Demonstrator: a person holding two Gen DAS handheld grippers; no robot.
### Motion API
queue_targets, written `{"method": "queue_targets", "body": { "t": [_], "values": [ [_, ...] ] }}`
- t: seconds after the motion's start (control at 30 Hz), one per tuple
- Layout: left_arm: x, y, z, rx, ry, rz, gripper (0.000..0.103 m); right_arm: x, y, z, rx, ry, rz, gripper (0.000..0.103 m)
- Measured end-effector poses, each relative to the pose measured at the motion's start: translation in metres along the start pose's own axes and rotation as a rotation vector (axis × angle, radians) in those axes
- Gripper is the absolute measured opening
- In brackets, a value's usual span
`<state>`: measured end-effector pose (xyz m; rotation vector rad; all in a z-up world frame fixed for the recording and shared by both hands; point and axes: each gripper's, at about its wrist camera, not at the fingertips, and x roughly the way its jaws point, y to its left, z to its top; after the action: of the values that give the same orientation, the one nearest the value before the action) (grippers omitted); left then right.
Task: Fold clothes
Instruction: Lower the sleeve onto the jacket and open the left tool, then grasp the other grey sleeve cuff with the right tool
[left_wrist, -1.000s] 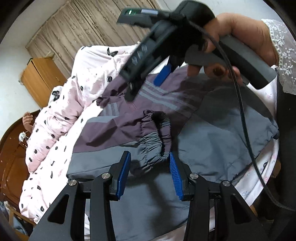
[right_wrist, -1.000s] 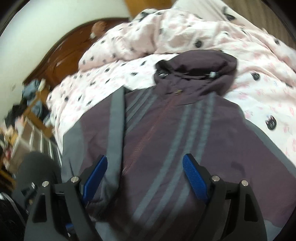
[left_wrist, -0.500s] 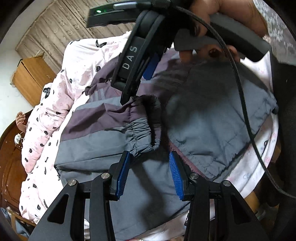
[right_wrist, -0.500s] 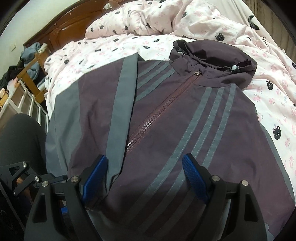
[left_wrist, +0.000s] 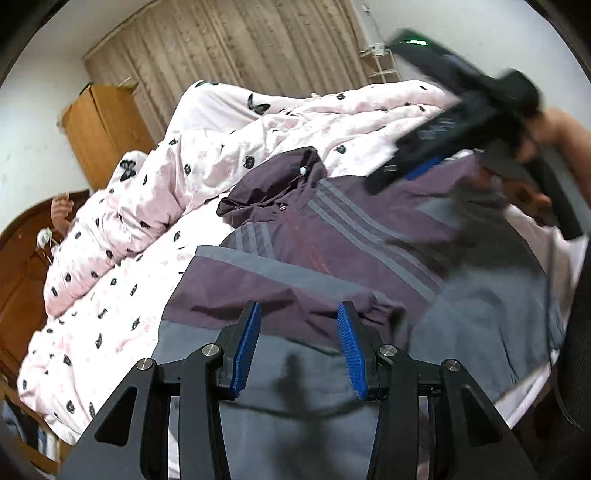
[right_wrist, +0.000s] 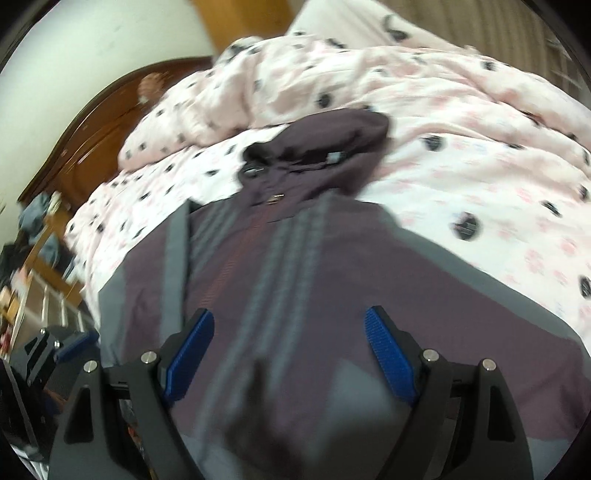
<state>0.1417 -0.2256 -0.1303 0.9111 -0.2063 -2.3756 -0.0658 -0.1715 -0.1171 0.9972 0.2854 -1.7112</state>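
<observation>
Lying front-up across the bed, the purple-and-grey hooded jacket (left_wrist: 332, 251) runs lengthwise away from both tools: its hood (right_wrist: 325, 147) points toward the rumpled pink quilt (left_wrist: 155, 184) and its grey hem sits nearest the person. The zipper line runs roughly straight ahead in the right wrist view, so the long axis lines up with the right gripper's (right_wrist: 284, 354) forward direction, while in the left wrist view the jacket lies skewed, hood up and to the left of centre.

The left sleeve (left_wrist: 280, 295) is already laid across the chest, its purple panel and grey band crossing just ahead of the left gripper (left_wrist: 295, 347). That gripper hangs over the grey lower part of the jacket with its blue pads spread apart and nothing between them; only fabric shows through the gap, and whether the tips touch the cloth cannot be told.

The right gripper appears blurred in the left wrist view, held by the right hand (left_wrist: 554, 158) above the jacket's far shoulder. In its own view its pads stand wide apart, released, with the striped chest visible between them and nothing pinched.

Judging from this layout, the unfolded side lies on the right, so the right gripper is the nearer one to bring that sleeve or side panel inward across the zipper.
</observation>
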Motion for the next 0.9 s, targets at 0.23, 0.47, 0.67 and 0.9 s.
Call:
{"method": "queue_targets", "body": {
  "t": [0.23, 0.47, 0.67, 0.9],
  "values": [
    [0.005, -0.013, 0.013, -0.046, -0.007, -0.047, 0.039, -0.041, -0.051, -0.017, 0.094, -0.042, -0.085, 0.086],
    [0.011, -0.038, 0.022, -0.040, -0.007, -0.124, 0.039, -0.098, -0.095, -0.048, 0.189, -0.095, -0.138, 0.086],
    [0.033, -0.057, 0.010, -0.025, 0.075, -0.140, 0.047, -0.135, -0.135, -0.082, 0.297, -0.104, -0.214, 0.086],
    [0.037, -0.062, 0.006, -0.023, 0.066, -0.132, 0.049, -0.156, -0.159, -0.114, 0.332, -0.069, -0.251, 0.085]
  ]
}}
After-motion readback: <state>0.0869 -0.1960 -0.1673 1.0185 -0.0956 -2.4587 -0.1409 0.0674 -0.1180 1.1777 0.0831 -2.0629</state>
